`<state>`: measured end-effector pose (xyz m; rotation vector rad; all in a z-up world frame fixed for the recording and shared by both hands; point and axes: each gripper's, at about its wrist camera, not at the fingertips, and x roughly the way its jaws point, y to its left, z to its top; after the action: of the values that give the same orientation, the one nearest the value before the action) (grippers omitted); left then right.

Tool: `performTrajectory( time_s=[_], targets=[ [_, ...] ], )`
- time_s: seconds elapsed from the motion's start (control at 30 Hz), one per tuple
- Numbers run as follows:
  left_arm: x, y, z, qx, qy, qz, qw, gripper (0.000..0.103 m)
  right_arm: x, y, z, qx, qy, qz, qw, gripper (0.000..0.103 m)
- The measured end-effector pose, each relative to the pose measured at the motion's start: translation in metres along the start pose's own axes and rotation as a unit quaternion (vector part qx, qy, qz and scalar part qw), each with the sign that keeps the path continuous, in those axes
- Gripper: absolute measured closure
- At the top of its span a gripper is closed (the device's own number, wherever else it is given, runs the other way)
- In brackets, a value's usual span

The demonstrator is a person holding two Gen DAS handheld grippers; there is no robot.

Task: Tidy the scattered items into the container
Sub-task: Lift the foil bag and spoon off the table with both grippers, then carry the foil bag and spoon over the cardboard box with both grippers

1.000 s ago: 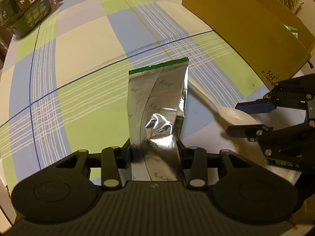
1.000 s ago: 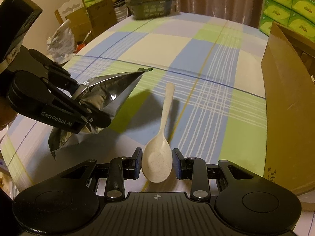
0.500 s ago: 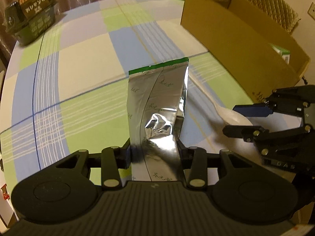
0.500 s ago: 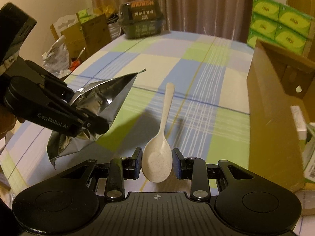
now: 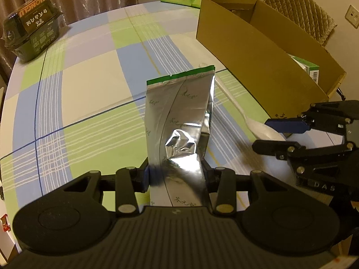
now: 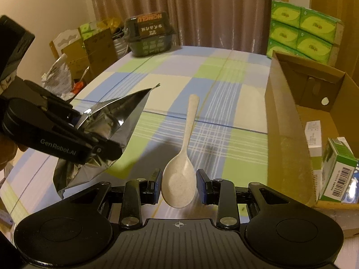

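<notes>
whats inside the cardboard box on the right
The right wrist view shows the cardboard box holds a green-and-white carton with a barcode and a white carton behind it. The near wall hides the rest of the floor.

The desk [image 5: 89, 85] wears a check of pale blue, light green, cream and lilac with thin white and dark blue lines. The pouch [image 5: 179, 116] is silver, green-edged, with green script. The spoon [image 6: 181, 177] is speckled cream. The box [image 5: 258, 62] is plain brown.
</notes>
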<state>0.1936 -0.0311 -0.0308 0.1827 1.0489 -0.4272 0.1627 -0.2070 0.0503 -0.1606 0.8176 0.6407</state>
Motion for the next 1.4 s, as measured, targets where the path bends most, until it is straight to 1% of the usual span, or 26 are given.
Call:
performTrajectory(
  time_s=[0.17, 0.27, 0.43, 0.8, 1.4],
  targets=[
    [-0.004, -0.002, -0.003, 0.005, 0.0, 0.006, 1.0, 0.066, -0.006, -0.004, -0.002, 0.01, -0.007, -0.008, 1.0, 0.073],
    [-0.009, -0.007, -0.005, 0.008, -0.003, 0.008, 0.9999, 0.066, -0.011, -0.003, -0.002, 0.014, -0.013, -0.006, 1.0, 0.073],
    [-0.015, -0.012, -0.007, -0.001, -0.007, 0.014, 0.9999, 0.066, -0.018, 0.005, 0.0, -0.002, -0.029, -0.008, 1.0, 0.073],
    [-0.018, -0.022, -0.012, -0.015, -0.001, 0.014, 0.9998, 0.066, -0.033, -0.004, -0.004, 0.014, -0.042, -0.009, 0.999, 0.073],
    [-0.027, -0.042, -0.015, -0.012, 0.002, 0.016, 0.9998, 0.066, -0.05, -0.013, -0.011, 0.031, -0.055, -0.004, 0.998, 0.073]
  ],
)
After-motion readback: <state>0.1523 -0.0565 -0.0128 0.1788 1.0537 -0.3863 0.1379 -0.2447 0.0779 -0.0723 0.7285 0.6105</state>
